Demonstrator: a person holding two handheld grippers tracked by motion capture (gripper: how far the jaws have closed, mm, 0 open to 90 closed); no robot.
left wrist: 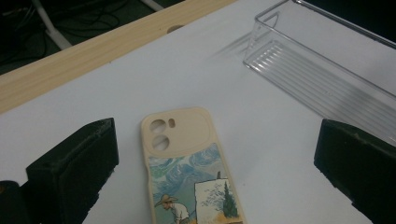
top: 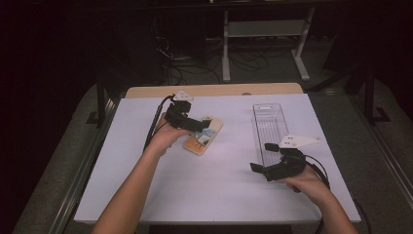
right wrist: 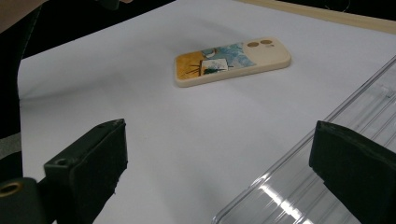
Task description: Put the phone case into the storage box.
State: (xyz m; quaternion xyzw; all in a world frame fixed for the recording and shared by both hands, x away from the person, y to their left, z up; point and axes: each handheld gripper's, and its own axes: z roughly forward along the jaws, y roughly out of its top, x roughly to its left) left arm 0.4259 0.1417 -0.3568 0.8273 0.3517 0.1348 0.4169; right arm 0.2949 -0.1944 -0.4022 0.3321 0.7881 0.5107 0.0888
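Left tongs (top: 202,127) spread over phone case (top: 203,135); right tongs (top: 265,156) spread at clear tray (top: 269,117); white table (top: 214,195), dark room.

A phone case (left wrist: 189,165) is found lying flat on the white worktop (top: 219,180), printed side up. Its body is cream-coloured, with rounded corners and camera cut-outs at one end. A painted scene is printed over the rest: swirling blue sky, a figure in a straw hat, a canvas on an easel, ochre ground. It is positioned left of centre, at a slant to the worktop edges, cut-out end pointed away and rightward.
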